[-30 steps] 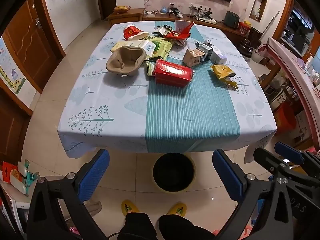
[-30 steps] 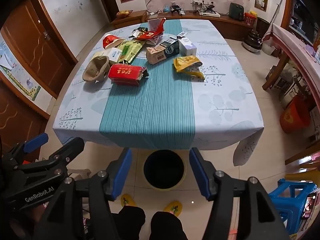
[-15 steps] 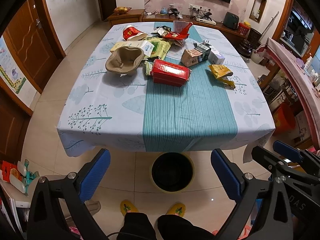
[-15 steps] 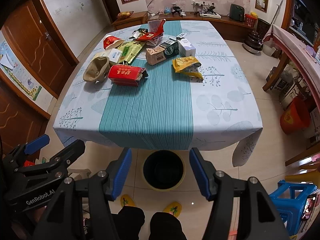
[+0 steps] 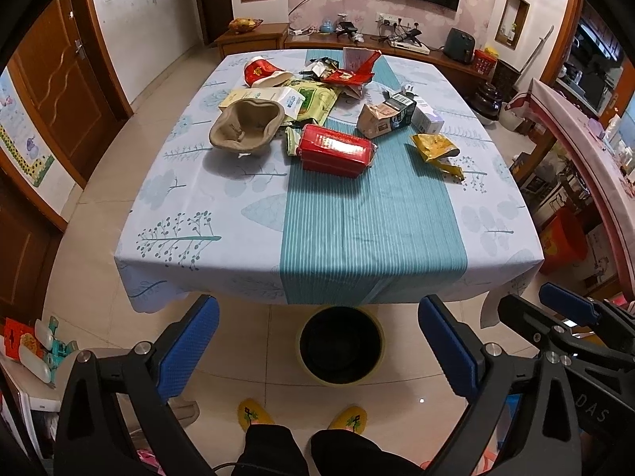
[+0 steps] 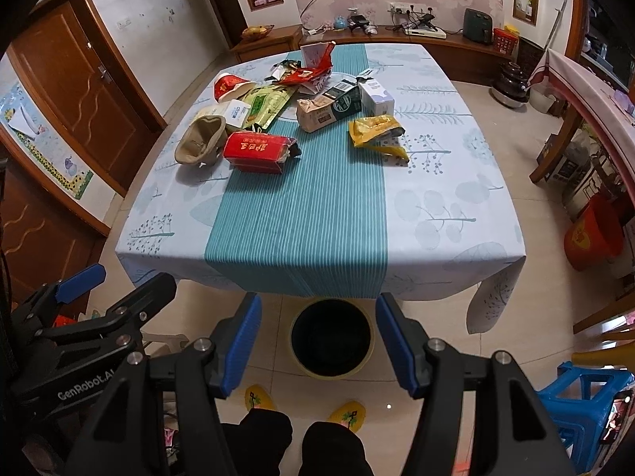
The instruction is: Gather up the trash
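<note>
Left gripper [image 5: 317, 347] and right gripper [image 6: 319, 347] fingers spread and empty, round black yellow-rimmed bin [image 5: 340, 346] between them at 6 o'clock, red rectangular packet [image 5: 336, 150] among litter at 12 o'clock on cloth-covered worktop [image 5: 198, 214].

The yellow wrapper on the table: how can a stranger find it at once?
Start at the table with the teal stripe. The trash lies at its far end, and the yellow wrapper is the piece nearest the right edge. It alone is yellow and crumpled, just in front of the white box.
</note>
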